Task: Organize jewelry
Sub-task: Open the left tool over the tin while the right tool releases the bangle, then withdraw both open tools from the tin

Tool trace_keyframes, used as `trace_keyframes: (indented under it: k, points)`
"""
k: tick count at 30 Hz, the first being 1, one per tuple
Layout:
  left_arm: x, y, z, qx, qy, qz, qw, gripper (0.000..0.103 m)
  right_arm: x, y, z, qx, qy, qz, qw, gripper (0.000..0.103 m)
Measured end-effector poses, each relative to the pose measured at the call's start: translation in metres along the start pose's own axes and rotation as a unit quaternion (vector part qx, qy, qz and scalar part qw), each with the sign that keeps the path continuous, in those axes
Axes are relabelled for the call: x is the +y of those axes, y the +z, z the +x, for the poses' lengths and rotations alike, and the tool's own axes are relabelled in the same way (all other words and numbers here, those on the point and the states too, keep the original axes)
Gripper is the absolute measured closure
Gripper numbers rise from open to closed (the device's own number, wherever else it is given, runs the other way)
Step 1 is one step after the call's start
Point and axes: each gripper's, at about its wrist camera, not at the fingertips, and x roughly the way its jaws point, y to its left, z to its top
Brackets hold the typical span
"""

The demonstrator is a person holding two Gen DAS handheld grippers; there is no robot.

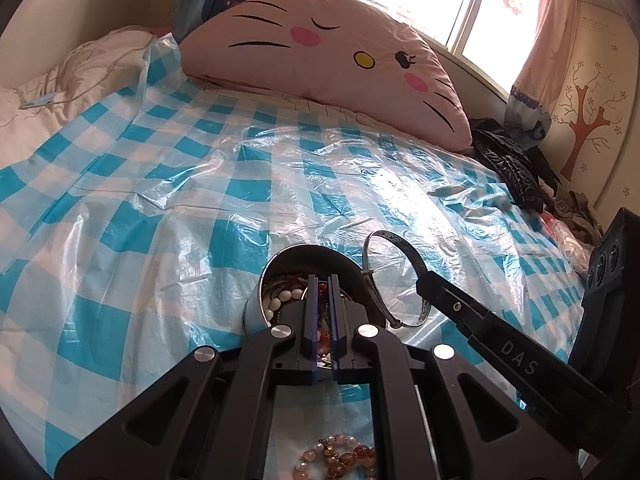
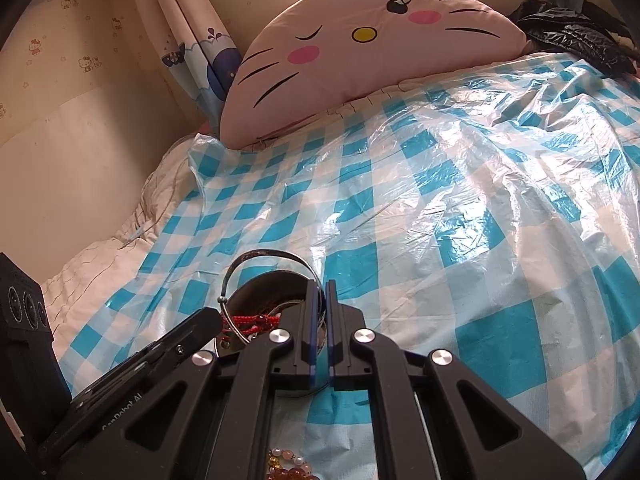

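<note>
Round dark tin (image 1: 320,256), on the bed's blue-checked plastic sheet (image 1: 160,184): holds pearl strand (image 1: 280,298), red cord (image 2: 256,322). Left tongs (image 1: 323,280) together above it. Right tongs (image 2: 319,286) clamped on thin bangle (image 1: 396,240). Amber bead bracelet (image 1: 340,456) nearby.

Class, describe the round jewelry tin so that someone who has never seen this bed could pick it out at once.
Start at the big pink cat-face pillow and come down the blue-and-white checked plastic sheet towards the camera. The round tin sits there, dark inside, heaped with beads and red cord. Unlike the loose beaded bracelets nearer the camera, it is a container, with a thin bangle over it.
</note>
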Motion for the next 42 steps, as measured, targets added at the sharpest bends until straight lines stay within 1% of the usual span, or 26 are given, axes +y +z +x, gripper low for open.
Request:
trace_keyframes:
  k: [3, 8, 13, 15, 18, 20, 21, 24, 29, 31, 35, 39, 42]
  points:
    - [0.013, 0.004, -0.006, -0.012, 0.004, -0.025, 0.9996, 0.091, 0.006, -0.001, 0.003, 0.003, 0.002, -0.008, 1.000, 0.098]
    - [0.025, 0.006, -0.011, -0.020, 0.018, -0.043, 0.9987, 0.084, 0.013, -0.003, 0.011, 0.010, -0.002, -0.020, 1.000, 0.098]
    - [0.031, 0.008, -0.021, -0.041, 0.034, -0.053, 0.9972, 0.067, 0.022, -0.006, 0.021, 0.021, -0.007, -0.036, 0.999, 0.098]
    - [0.031, 0.007, -0.023, -0.043, 0.036, -0.052, 0.9971, 0.066, 0.026, -0.008, 0.026, 0.033, -0.012, -0.047, 0.998, 0.097]
    - [0.028, 0.005, -0.023, -0.041, 0.041, -0.042, 0.9974, 0.063, 0.028, -0.012, 0.031, 0.045, -0.018, -0.055, 0.997, 0.097]
    - [0.024, 0.004, -0.024, -0.039, 0.044, -0.031, 0.9978, 0.061, 0.027, -0.012, 0.029, 0.042, -0.020, -0.057, 0.997, 0.096]
    - [0.022, 0.002, -0.025, -0.039, 0.046, -0.025, 0.9979, 0.059, 0.026, -0.011, 0.027, 0.040, -0.021, -0.057, 0.997, 0.096]
    - [0.015, -0.002, -0.028, -0.038, 0.058, -0.009, 0.9976, 0.051, 0.022, -0.009, 0.022, 0.033, -0.021, -0.050, 0.998, 0.084]
    - [0.003, -0.008, -0.037, -0.036, 0.076, 0.010, 0.9964, 0.044, 0.021, -0.006, 0.010, 0.020, -0.017, -0.046, 0.999, 0.083]
    - [-0.001, -0.010, -0.041, -0.037, 0.082, 0.015, 0.9958, 0.038, 0.020, -0.007, 0.005, 0.018, -0.016, -0.044, 0.999, 0.082]
    - [-0.012, -0.019, -0.049, -0.033, 0.093, 0.035, 0.9946, 0.034, 0.015, -0.012, -0.011, 0.022, -0.011, -0.041, 0.999, 0.080]
    - [-0.018, -0.036, -0.061, -0.023, 0.107, 0.058, 0.9924, 0.030, 0.009, -0.013, -0.035, 0.009, -0.011, -0.039, 0.999, 0.076]
    - [-0.021, -0.049, -0.072, -0.020, 0.116, 0.073, 0.9903, 0.026, 0.004, -0.022, -0.052, 0.008, -0.012, -0.033, 0.999, 0.075]
